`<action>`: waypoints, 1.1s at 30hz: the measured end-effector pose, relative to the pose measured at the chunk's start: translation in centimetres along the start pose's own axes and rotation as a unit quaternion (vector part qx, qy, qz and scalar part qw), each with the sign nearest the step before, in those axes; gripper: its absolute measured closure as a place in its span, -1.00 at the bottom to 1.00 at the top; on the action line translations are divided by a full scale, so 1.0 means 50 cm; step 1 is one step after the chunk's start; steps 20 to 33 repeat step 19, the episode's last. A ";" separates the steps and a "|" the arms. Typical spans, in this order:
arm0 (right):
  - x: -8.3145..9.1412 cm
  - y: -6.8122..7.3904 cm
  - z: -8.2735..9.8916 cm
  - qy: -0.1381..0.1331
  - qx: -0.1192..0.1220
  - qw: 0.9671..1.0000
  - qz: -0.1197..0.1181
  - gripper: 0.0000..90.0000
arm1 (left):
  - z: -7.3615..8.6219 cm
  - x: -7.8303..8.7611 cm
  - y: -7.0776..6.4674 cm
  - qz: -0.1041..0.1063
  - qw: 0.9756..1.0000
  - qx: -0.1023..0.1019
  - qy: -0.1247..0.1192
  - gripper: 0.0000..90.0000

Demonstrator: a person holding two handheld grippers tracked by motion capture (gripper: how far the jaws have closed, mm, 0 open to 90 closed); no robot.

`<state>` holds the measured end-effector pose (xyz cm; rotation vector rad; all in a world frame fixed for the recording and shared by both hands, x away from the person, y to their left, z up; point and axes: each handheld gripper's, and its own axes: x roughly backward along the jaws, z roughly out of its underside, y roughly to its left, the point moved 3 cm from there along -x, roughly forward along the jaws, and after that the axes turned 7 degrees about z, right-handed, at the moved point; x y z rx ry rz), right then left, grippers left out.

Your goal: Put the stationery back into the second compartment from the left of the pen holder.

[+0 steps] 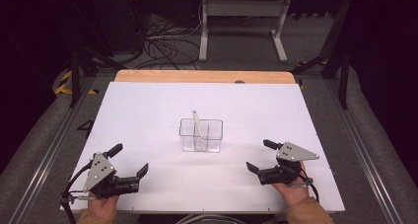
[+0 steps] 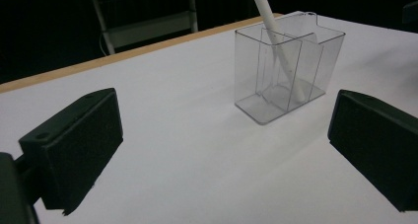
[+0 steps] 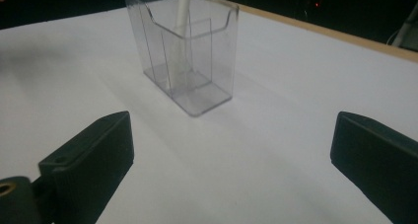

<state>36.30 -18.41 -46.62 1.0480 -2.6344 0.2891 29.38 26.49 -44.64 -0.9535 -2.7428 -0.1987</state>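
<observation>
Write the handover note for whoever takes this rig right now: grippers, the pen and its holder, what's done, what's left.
Left gripper: open, holding nothing, low over the white table at its near left.
Right gripper: open, holding nothing, at the near right.
Clear plastic holder: mid-table, upright, with inner dividers, apart from both grippers.
White pen: stands leaning inside the holder, its top above the rim.
Done: the pen is in the holder.
Left: nothing else lies on the table to put away; probably just draw both grippers back.

Dim room, bright sheet, soft shadows.
</observation>
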 end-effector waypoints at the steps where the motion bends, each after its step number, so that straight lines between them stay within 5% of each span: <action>1: 0.003 -0.002 0.008 0.002 -0.001 1.000 0.003 -0.92 | 0.000 0.000 0.000 0.001 1.000 0.001 0.001 -0.98; 7: 0.016 -0.008 0.052 0.041 -0.023 0.999 0.019 -0.95 | 0.006 0.000 0.006 0.000 1.000 0.010 0.006 -0.98; 15: 0.018 -0.015 0.043 0.033 0.014 0.999 0.033 -0.95 | 0.013 0.000 0.003 -0.007 0.999 -0.019 0.030 -0.99; 19: 0.024 -0.017 0.039 0.020 0.013 0.999 0.027 -0.97 | 0.017 0.000 0.008 0.017 1.000 0.003 0.019 -0.99; 33: 0.024 -0.017 0.039 0.020 0.013 0.999 0.027 -0.97 | 0.017 0.000 0.008 0.017 1.000 0.003 0.019 -0.99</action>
